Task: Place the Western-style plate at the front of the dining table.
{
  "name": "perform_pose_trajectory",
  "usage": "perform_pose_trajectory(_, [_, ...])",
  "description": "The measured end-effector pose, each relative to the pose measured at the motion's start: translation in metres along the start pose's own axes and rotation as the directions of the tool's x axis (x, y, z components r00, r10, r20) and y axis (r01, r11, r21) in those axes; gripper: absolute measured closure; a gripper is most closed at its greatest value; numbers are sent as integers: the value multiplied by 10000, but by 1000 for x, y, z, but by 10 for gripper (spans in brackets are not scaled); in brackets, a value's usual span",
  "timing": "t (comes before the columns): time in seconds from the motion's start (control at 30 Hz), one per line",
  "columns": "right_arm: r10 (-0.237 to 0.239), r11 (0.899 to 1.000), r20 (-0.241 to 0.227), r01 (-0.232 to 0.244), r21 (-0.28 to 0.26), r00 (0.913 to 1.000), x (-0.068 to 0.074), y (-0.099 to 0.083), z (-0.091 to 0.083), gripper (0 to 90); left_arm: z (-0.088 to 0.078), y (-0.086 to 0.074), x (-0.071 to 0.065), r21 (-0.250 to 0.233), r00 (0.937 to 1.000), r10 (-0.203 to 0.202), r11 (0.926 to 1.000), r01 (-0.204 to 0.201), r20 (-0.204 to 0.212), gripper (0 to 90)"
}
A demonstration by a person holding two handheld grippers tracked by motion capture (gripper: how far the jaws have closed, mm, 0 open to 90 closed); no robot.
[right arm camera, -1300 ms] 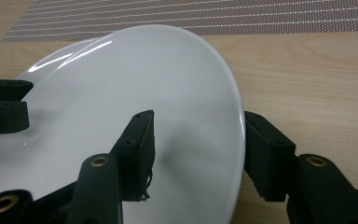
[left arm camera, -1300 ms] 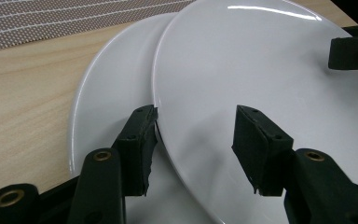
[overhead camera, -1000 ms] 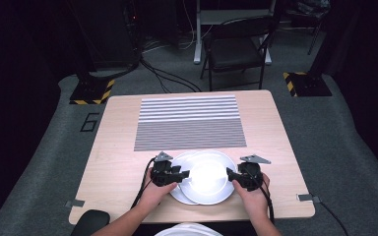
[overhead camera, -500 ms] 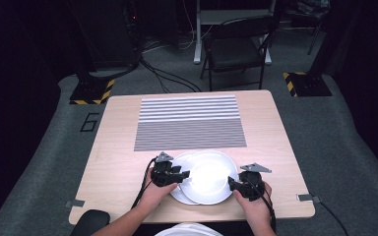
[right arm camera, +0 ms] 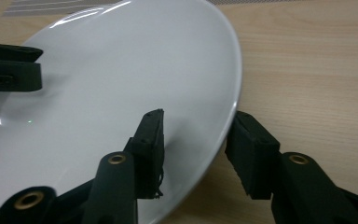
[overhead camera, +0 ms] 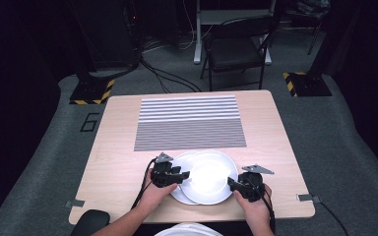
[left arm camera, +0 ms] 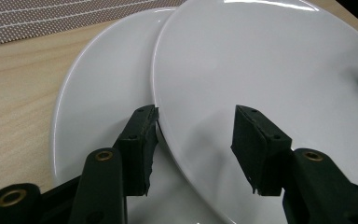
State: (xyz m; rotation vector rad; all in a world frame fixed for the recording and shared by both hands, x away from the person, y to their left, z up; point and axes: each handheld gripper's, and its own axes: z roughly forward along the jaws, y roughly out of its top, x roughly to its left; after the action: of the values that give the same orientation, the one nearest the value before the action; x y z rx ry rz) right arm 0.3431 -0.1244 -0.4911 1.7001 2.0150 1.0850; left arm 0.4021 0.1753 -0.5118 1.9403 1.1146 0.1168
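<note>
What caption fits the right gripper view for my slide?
Right gripper shut on the rim of the top white plate, jaws having just closed, above the wooden table.

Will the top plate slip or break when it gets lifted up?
The top plate looks glossy, so it could slip in the pads. It looks like hard ceramic: probably stiff, and likely to chip if dropped. The left gripper and right gripper each clamp its rim at opposite sides, which should keep it level.
</note>
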Motion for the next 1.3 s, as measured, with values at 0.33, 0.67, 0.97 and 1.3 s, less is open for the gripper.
perform_pose_trajectory(0.33, [425, 9980, -224, -435, -458, 9988, -2, 9, -7, 541, 4, 1, -4, -37, 9999, -37, 10000, 38, 145, 496])
perform_pose_trajectory(0.67, [621, 9971, 6, -621, -432, 9981, -10, 10, -12, 539, 10, 4, -10, 53, 9991, 213, 9998, -215, 358, 496])
perform_pose_trajectory(0.97, [408, 9986, 383, -394, -365, 9984, -13, 6, -16, 570, 11, 4, -12, 68, 9984, 315, 9995, -319, 478, 505])
perform_pose_trajectory(1.3, [509, 9985, 686, -493, -252, 9963, -17, 0, -16, 570, 8, 3, -15, 116, 9990, 404, 9991, -407, 204, 496])
